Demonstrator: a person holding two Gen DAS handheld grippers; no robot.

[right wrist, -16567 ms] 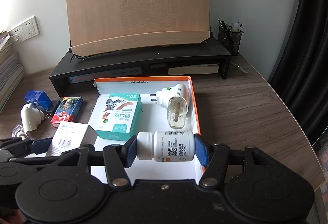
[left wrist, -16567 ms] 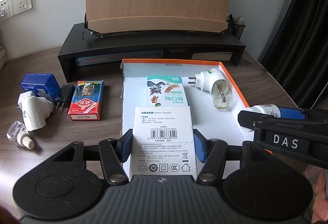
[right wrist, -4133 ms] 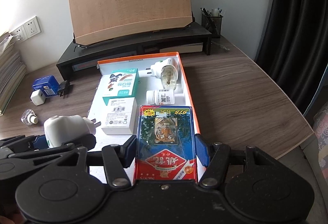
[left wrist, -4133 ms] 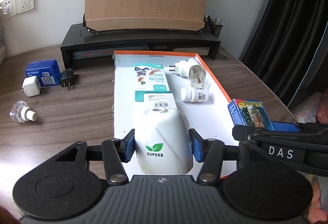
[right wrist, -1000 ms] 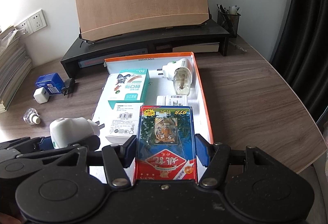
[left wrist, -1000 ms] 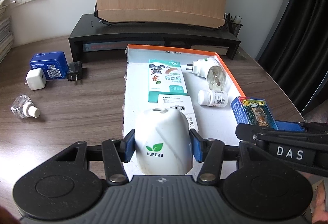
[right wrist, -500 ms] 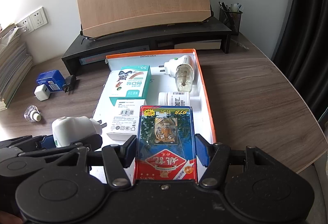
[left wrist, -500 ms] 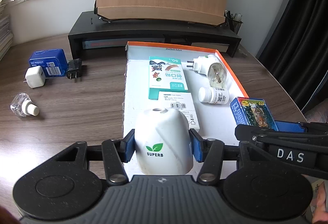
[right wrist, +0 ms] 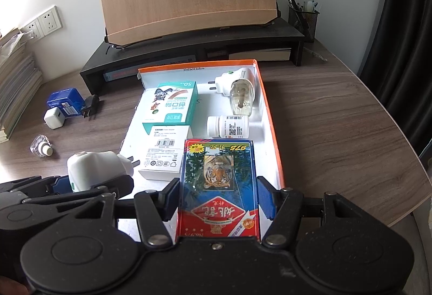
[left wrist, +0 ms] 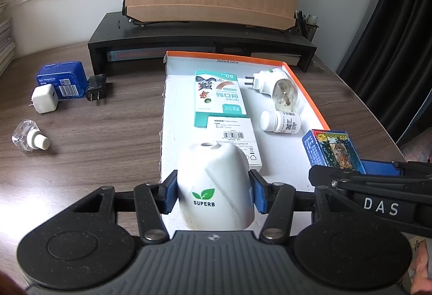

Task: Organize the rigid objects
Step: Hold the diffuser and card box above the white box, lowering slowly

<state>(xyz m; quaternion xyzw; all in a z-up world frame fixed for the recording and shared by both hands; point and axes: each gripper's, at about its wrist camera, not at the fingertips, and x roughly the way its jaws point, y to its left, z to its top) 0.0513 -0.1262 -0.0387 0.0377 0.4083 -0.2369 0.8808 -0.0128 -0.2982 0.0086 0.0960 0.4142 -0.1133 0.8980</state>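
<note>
My left gripper (left wrist: 213, 193) is shut on a white SUPERB plug-in device (left wrist: 214, 187), held over the near left part of the orange-rimmed white tray (left wrist: 175, 95). My right gripper (right wrist: 218, 197) is shut on a playing-card box (right wrist: 218, 187) with a tiger picture, held over the tray's near right part. The card box also shows in the left wrist view (left wrist: 332, 149). In the tray lie a teal box (left wrist: 218, 95), a white adapter box (left wrist: 232, 135), a white pill bottle (left wrist: 280, 121) and a plug-in vaporizer (left wrist: 275, 87).
Left of the tray on the wooden desk lie a blue box (left wrist: 60, 79), a white charger cube (left wrist: 43, 98), a black plug adapter (left wrist: 95, 83) and a clear refill bottle (left wrist: 28, 135). A black monitor stand (left wrist: 202, 38) with a wooden board stands behind. A pen holder (right wrist: 302, 15) is at the back right.
Both grippers have moved slightly forward and lower over the tray, each still holding its object. Nothing on the desk has moved.
</note>
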